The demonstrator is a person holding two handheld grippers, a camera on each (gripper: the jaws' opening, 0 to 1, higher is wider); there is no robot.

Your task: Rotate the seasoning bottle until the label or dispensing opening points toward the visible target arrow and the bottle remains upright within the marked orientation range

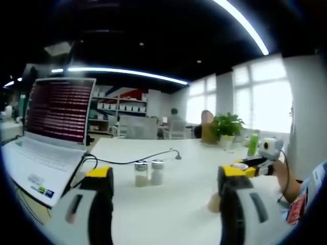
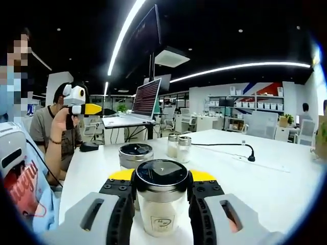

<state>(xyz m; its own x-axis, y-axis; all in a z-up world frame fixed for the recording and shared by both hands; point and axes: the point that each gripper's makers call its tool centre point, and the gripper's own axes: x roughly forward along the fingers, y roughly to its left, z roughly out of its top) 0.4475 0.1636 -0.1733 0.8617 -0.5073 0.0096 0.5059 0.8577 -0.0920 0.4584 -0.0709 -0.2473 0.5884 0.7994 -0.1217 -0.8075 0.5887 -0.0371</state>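
right gripper (image 2: 161, 204): clamped on the seasoning bottle (image 2: 161, 201), near table (image 2: 286, 178) edge
left gripper (image 1: 166, 196): jaws apart, empty
tip: twist slow, keep it vertical; arrow's hidden, I think

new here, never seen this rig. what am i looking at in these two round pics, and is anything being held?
No robot arm here: a person holds a two-jaw gripper in each hand, and a fisheye camera rides on each gripper, looking forward along its jaws.

The left gripper view shows the left gripper with its jaws apart and nothing between them. Beyond it on the white table stand two small shakers, a cable and an open laptop off to one side. The other gripper enters from the right edge.

The right gripper view shows the right gripper closed on a seasoning bottle with a dark lid, standing upright. A second similar bottle sits just behind it, with the two shakers further back. I can't make out a target arrow in either picture.
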